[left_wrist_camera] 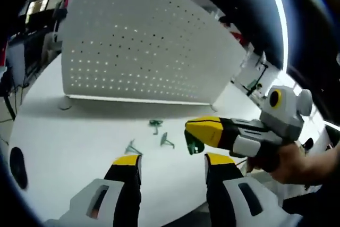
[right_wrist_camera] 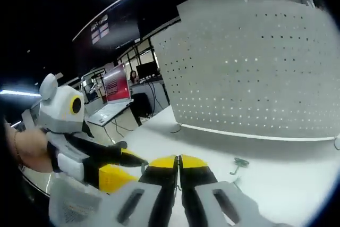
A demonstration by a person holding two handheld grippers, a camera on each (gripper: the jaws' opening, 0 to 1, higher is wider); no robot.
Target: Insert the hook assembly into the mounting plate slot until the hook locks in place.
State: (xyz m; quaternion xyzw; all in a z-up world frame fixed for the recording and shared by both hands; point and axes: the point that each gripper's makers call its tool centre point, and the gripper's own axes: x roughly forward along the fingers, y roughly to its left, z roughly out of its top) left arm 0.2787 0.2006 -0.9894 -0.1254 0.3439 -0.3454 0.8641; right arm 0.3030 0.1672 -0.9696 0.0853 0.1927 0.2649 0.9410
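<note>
Holding a green hook (left_wrist_camera: 194, 145) tight in our right claw (left_wrist_camera: 192, 137), we keep our open left claw (left_wrist_camera: 172, 163) ready below it to help.

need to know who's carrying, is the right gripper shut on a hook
Shut on a green hook: in the left gripper view the right gripper pinches it; in its own view, its fingers meet.

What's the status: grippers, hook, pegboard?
Left hand-held gripper open, empty. Right hand-held gripper shut on a green hook. Three more hooks on the table. Pegboard upright, path clear.
</note>
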